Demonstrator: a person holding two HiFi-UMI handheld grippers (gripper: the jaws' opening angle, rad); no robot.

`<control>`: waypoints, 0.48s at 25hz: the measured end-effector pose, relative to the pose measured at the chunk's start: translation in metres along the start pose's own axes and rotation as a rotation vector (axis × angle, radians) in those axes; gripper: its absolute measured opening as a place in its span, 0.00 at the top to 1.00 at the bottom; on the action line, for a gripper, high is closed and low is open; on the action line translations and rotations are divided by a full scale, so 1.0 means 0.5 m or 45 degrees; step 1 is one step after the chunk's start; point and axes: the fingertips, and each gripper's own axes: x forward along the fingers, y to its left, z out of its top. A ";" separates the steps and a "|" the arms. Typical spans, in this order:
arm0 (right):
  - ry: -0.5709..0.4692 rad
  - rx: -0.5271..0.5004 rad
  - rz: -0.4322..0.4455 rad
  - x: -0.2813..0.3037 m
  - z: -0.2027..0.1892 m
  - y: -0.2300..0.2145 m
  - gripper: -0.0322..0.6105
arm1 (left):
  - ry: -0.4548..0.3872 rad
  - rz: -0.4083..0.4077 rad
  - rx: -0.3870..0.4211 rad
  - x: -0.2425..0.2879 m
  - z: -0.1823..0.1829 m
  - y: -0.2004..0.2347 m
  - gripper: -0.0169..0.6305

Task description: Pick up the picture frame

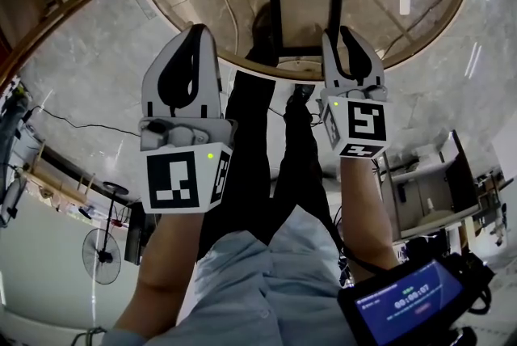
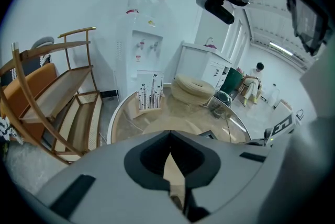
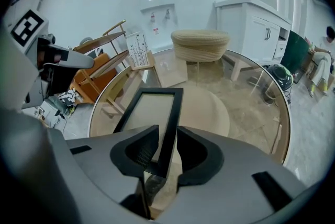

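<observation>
The black picture frame (image 1: 305, 13) with a pale insert lies over the round glass table (image 1: 420, 5), near its front edge. My right gripper (image 1: 336, 41) is shut on the frame's right bar. In the right gripper view, the picture frame (image 3: 152, 113) has its near right corner pinched between both pads of the right gripper (image 3: 166, 147). My left gripper (image 1: 196, 35) hovers left of the frame, over the table's rim, apart from the frame. In its own view the left gripper (image 2: 170, 138) shows its jaws meeting with nothing between them.
A woven round cushion (image 3: 200, 44), a printed card stand (image 3: 138, 50) and a flat tan board (image 3: 170, 70) sit at the table's far side. A wooden shelf rack (image 2: 57, 102), a water dispenser (image 2: 142, 55) and a white cabinet (image 3: 256, 29) stand beyond. A fan (image 1: 103, 254) stands on the floor.
</observation>
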 end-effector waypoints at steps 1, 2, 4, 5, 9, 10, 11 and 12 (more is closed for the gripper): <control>-0.001 0.008 0.000 0.002 -0.001 -0.002 0.76 | 0.003 0.002 0.000 0.002 -0.002 0.001 0.96; -0.001 0.014 0.000 0.005 -0.003 -0.004 0.76 | 0.006 0.005 0.000 0.004 -0.004 0.003 0.96; 0.001 0.021 0.008 0.011 -0.006 -0.006 0.76 | 0.012 0.009 0.001 0.008 -0.007 0.006 0.96; 0.000 0.025 0.013 0.013 -0.007 -0.007 0.76 | 0.015 0.009 0.002 0.009 -0.009 0.006 0.96; -0.010 0.043 0.032 0.016 -0.007 -0.006 0.77 | 0.023 0.005 0.004 0.011 -0.012 0.005 0.96; -0.011 0.048 0.036 0.016 -0.007 -0.005 0.77 | 0.025 0.004 0.004 0.011 -0.013 0.005 0.96; -0.010 0.052 0.039 0.017 -0.007 -0.004 0.77 | 0.025 0.003 0.004 0.012 -0.013 0.004 0.96; -0.009 0.057 0.041 0.018 -0.008 -0.004 0.78 | 0.024 0.003 0.004 0.012 -0.013 0.004 0.96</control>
